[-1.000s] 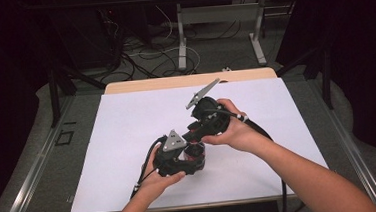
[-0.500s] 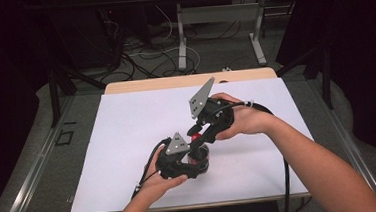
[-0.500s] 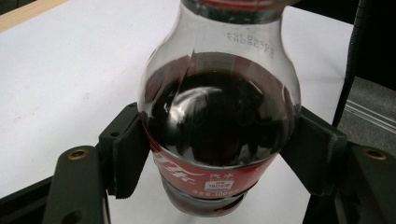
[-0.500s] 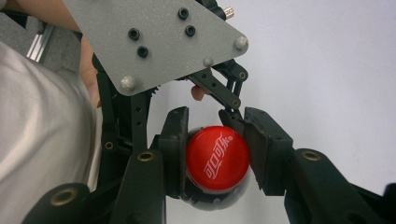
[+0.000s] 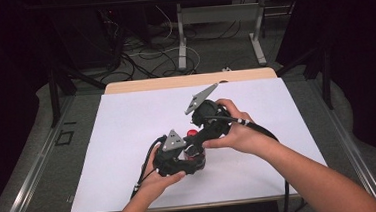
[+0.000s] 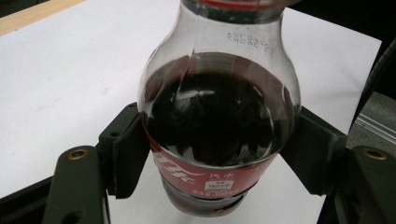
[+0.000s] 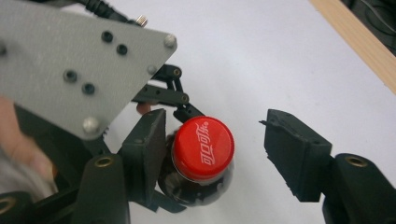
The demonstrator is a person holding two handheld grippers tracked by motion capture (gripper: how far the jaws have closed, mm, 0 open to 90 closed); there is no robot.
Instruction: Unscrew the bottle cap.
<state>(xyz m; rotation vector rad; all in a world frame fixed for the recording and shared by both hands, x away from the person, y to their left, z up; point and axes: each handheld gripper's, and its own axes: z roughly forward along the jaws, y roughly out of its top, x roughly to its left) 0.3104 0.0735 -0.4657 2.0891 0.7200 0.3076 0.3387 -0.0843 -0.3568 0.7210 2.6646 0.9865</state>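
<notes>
Change since earlier frame: the right tool [image 5: 196,135] is sitting lower and nearer the frame centre than half a second ago, its grey plate now tilted over the bottle; the left tool [image 5: 192,161] is remaining in place at lower centre.
Bottle: a small cola bottle [image 6: 219,116] is standing upright on the white sheet [image 5: 127,120] covering the worktop [image 5: 184,80], at lower centre of the high view; dark liquid is filling it to the shoulder.
Cap: the red cap [image 7: 203,148] is sitting on the neck, showing at centre of the right gripper view.
Left tool: its jaws are pressing against both sides of the bottle at the red label [image 6: 205,176], gripping it firmly.
Right tool: its jaws are standing wide apart around the cap; the left-hand pad is lying just beside the cap, the right-hand pad is well apart from it; it is gripping nothing.
Hands: the left hand [image 5: 153,181] and right hand [image 5: 238,132] are each holding a tool.
</notes>
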